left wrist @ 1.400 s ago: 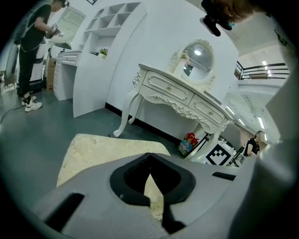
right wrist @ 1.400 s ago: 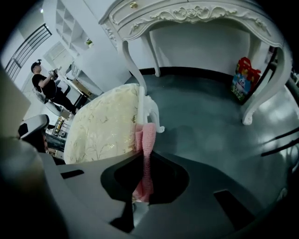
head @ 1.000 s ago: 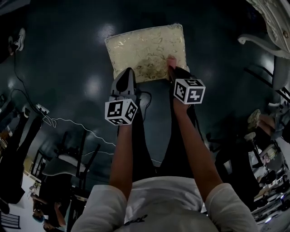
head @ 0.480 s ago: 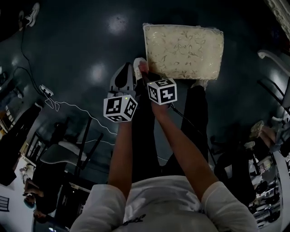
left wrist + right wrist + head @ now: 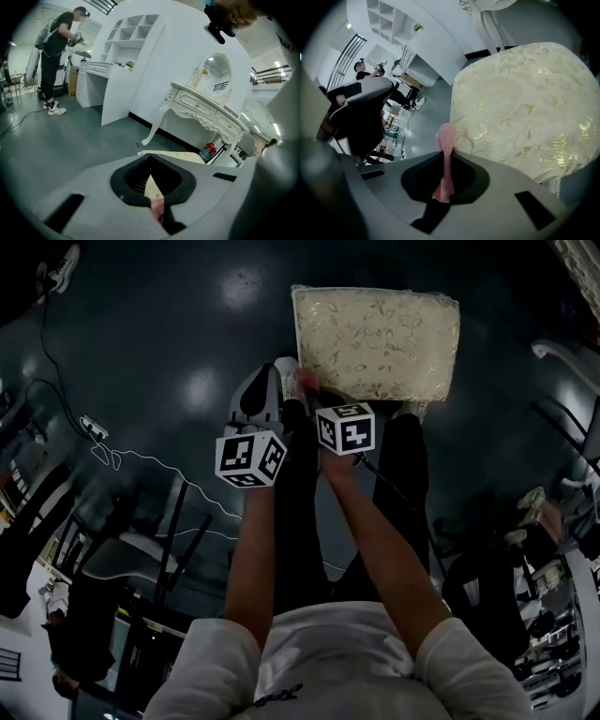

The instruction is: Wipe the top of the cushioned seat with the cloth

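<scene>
1. The right claw [image 5: 446, 140] is clamped on the pink cloth [image 5: 444, 164], which stands upright between its jaws.
2. The left claw [image 5: 150, 159], just beside it, has its jaws together.
3. The cloth sits at the near left corner of the cushioned seat [image 5: 520, 103].

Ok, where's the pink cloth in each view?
Head view: cloth at the near-left corner of the cushioned seat.
Left gripper view: small pink patch low at centre, probably it.
Right gripper view: centre, an upright strip pinched between the jaws.
Shared landmark: the cream cushioned seat.
</scene>
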`<state>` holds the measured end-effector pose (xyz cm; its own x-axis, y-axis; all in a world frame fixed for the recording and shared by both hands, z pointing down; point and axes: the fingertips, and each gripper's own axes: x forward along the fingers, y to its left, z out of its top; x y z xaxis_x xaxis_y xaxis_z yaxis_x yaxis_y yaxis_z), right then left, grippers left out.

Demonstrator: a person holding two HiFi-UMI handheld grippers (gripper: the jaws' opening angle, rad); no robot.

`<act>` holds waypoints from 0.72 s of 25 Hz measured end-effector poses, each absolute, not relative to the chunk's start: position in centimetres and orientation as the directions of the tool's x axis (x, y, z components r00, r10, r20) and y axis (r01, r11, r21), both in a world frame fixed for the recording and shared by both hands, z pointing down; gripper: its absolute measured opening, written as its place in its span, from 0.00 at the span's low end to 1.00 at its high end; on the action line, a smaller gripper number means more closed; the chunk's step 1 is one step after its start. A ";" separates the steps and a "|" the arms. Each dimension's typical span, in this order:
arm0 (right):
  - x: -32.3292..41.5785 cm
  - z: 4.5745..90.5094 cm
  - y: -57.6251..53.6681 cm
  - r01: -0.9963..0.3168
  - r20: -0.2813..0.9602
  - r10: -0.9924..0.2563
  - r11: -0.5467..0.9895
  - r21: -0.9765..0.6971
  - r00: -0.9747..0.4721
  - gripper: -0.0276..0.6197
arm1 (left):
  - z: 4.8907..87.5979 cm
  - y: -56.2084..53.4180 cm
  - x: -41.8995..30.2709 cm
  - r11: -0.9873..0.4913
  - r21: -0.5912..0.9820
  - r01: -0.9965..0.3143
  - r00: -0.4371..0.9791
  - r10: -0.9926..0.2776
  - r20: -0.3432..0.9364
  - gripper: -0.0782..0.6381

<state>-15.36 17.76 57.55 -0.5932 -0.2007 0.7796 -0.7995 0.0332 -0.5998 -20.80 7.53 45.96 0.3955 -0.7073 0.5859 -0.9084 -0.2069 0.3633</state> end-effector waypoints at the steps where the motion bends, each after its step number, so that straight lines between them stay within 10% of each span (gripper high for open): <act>1: -14.7 57.4 17.8 -0.798 0.777 -0.208 0.033 -0.601 -0.594 0.08 | 45.9 7.6 -20.2 -0.209 0.365 -0.907 0.398 -0.708 0.583 0.12; 18: 3.7 56.9 18.4 -0.843 0.791 -0.344 0.004 -0.538 -0.507 0.08 | 46.3 9.3 -7.2 -0.249 0.390 -0.887 0.441 -0.709 0.550 0.12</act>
<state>3.68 18.40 56.88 -0.5067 -0.3437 0.7906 -0.8428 0.0043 -0.5383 -7.19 9.32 46.33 0.4412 -0.7089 0.5503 -0.8866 -0.2494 0.3896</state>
